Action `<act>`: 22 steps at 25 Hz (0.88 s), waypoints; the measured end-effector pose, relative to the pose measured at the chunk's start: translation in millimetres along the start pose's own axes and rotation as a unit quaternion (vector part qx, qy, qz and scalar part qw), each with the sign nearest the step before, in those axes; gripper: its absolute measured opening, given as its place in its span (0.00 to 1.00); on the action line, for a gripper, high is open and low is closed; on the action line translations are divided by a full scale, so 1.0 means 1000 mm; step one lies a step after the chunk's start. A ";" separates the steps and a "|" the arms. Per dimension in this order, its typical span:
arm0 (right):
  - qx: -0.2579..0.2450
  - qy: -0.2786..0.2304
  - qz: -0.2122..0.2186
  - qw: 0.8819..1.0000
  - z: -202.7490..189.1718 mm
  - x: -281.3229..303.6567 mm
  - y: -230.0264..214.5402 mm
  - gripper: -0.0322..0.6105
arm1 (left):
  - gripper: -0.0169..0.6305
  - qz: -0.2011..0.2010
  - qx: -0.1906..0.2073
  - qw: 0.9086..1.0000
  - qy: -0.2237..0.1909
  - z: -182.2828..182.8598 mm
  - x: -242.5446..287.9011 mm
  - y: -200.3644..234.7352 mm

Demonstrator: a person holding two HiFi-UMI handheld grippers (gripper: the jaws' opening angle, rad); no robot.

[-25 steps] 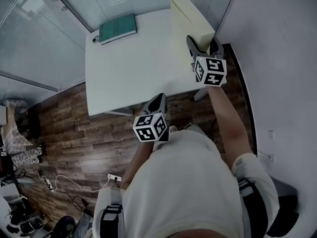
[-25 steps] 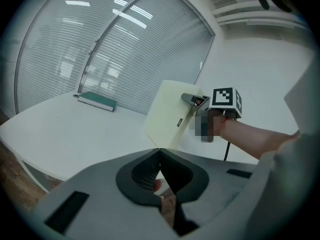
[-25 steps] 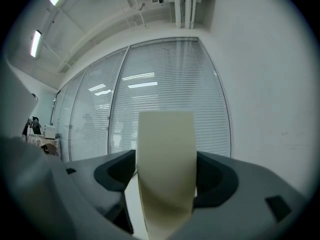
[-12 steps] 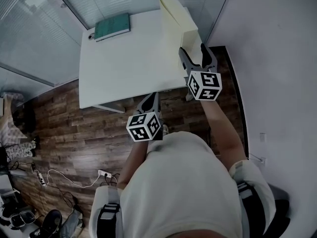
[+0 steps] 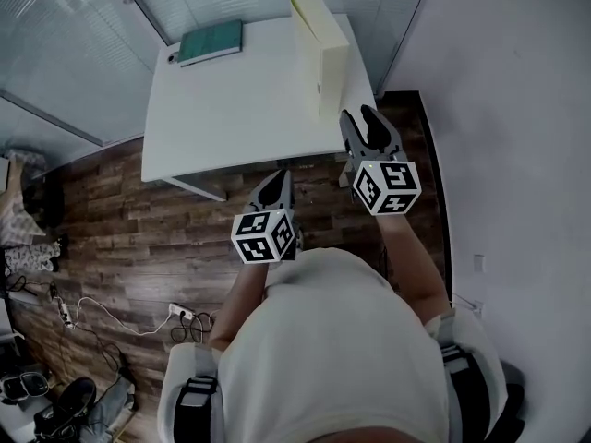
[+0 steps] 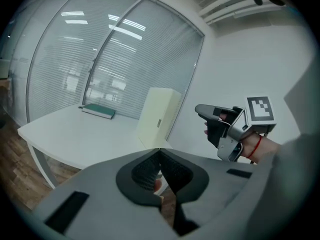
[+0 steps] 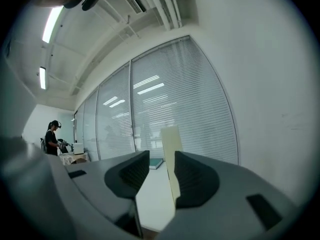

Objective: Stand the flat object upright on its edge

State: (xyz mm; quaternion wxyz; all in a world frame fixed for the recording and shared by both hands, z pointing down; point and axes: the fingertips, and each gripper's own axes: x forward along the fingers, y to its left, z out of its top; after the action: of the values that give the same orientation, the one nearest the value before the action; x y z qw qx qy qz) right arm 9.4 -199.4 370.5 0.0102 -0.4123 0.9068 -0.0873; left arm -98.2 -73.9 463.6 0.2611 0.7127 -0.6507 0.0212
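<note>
Checking the finished stand is the step in hand, judged from how things lie. In the head view, the flat object (image 5: 320,49), a cream slab, stands upright on its narrow edge near the right rim of the white table (image 5: 231,109). A green book (image 5: 211,42) lies flat at the far left corner. Both tongs hang off the table's near edge, well apart from the slab. Keep the left gripper (image 5: 275,181) and the right gripper (image 5: 358,118) clear of the table so that no bump reaches the slab.

In the left gripper view, the jaw tips meet with nothing clamped between them: this tong is clenched and empty. The slab shows upright beyond it, with no visible lean. Hold this tong low and off the table edge.

In the right gripper view, the jaws stand apart and have just been closing, with nothing gripped. The slab appears in the gap only because it lies far ahead in the line of sight. Use this sightline to check that its edge is vertical. If it tilts, approach with the jaws wide, one either side of the broad faces, and correct gently.
</note>
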 end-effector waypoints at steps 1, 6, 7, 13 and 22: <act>0.004 0.001 0.002 1.000 -0.001 -0.009 0.000 0.28 | 0.06 0.001 0.002 1.000 -0.001 -0.002 -0.003 -0.004; -0.016 0.025 0.013 0.999 -0.014 -0.050 0.004 0.13 | 0.06 0.010 0.001 1.000 -0.006 -0.012 -0.020 -0.023; -0.027 0.030 0.016 0.999 -0.017 -0.057 0.006 0.12 | 0.06 0.011 0.000 1.000 -0.007 -0.014 -0.023 -0.027; -0.045 0.043 0.042 0.997 -0.029 -0.106 0.020 0.09 | 0.06 0.015 0.002 1.000 -0.010 -0.031 -0.044 -0.053; -0.028 0.046 0.057 0.997 -0.040 -0.160 0.028 0.08 | 0.06 0.021 -0.009 1.000 -0.014 -0.055 -0.072 -0.079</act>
State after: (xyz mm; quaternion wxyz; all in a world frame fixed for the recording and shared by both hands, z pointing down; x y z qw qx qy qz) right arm 90.9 -55.4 396.3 -0.0379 -0.3553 0.9306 -0.0799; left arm -17.8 15.5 457.2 0.2578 0.6970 -0.6690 0.0110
